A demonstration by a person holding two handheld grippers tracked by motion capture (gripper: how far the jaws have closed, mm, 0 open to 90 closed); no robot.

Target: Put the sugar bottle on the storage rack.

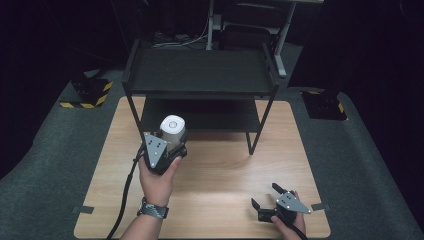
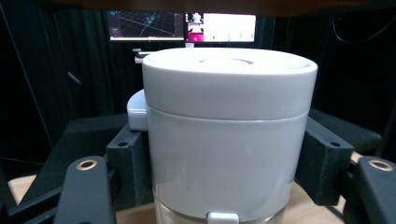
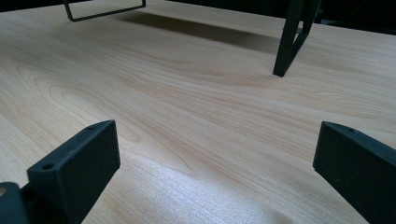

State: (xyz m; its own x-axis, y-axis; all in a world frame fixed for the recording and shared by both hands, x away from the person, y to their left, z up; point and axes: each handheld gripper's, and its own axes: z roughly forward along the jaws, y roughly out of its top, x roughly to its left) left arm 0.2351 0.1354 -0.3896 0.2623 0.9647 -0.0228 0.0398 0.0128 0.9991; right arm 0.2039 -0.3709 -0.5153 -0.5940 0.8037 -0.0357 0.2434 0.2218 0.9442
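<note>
I count one white canister (image 1: 173,131) at ten o'clock, one black shelf rack (image 1: 200,75) at twelve, and my two grippers.

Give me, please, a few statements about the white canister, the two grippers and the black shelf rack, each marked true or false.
1. The left gripper is shut on the white canister. True.
2. The white canister has no lid. False: a white lid sits on it.
3. The right gripper holds a cup. False: its jaws stand open with nothing between them, low over the wooden table.
4. The black shelf rack stands at the far part of the table. True.
5. The canister rests on the rack's top shelf. False: it is held in front of the rack.
</note>
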